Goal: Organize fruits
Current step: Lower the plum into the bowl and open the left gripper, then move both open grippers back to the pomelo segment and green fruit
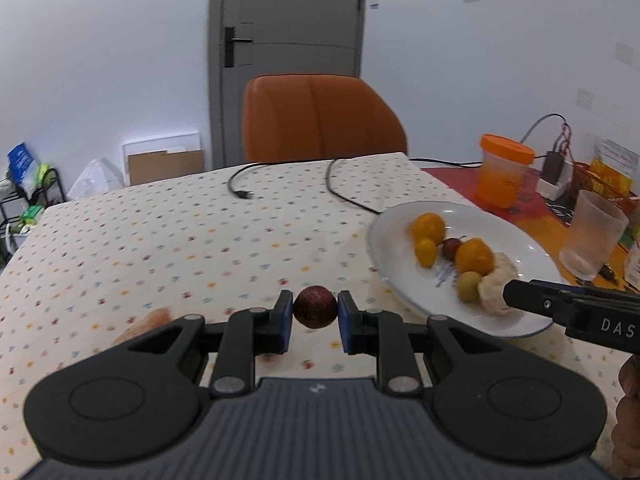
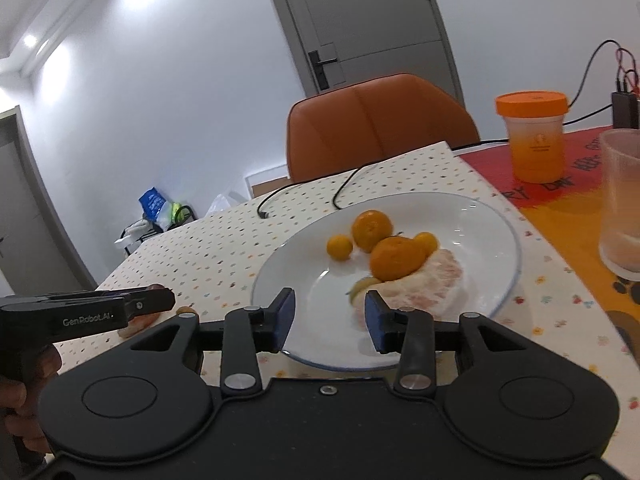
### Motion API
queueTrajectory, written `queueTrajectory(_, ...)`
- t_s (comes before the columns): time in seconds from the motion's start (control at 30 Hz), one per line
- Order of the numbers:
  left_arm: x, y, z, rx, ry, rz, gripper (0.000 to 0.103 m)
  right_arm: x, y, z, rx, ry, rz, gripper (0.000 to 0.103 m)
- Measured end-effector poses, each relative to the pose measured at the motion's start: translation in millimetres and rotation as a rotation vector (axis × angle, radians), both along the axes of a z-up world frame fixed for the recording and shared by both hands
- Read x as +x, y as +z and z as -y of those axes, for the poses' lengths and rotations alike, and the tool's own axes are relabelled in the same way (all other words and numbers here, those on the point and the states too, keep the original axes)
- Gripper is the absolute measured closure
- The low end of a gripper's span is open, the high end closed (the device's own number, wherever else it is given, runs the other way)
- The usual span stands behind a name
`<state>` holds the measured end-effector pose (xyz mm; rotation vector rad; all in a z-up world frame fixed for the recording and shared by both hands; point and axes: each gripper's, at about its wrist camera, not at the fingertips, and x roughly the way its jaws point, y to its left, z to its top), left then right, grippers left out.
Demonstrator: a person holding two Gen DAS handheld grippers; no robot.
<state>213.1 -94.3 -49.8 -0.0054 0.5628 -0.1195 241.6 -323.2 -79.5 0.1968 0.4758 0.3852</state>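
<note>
Left gripper clamps a round, dark red, speckled plum above the dotted tabletop, left of the white plate. Right gripper gapes wide, empty, over the plate's near rim.

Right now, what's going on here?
A person is sorting fruit with two handheld grippers. The left gripper is shut on a dark red fruit over the dotted tablecloth, beside the white plate. The right gripper hangs open and empty at the plate's near rim, where oranges and a peeled pomelo piece already sit.
</note>
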Motion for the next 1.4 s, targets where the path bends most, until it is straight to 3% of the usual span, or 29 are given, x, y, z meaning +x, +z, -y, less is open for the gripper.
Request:
queueTrajectory(0.73,10.1,7.2,60.4,0.032,-0.126,0.017,0.079,-24.5,-3.1,54.9,0.025,-0.114,0.017,0.061)
queueTrajectory(1.0,4.9,9.0,41.8,0.037,-0.079,-0.003,0.075,-25.2,-6.5,52.5,0.029,-0.107,0.01,0.061)
queueTrajectory(1.4,-1.8,3.6,1.2,0.027,0.015,-0.021,0.055,-24.0,-3.0,43.0,0.029,-0.091,0.021,0.06)
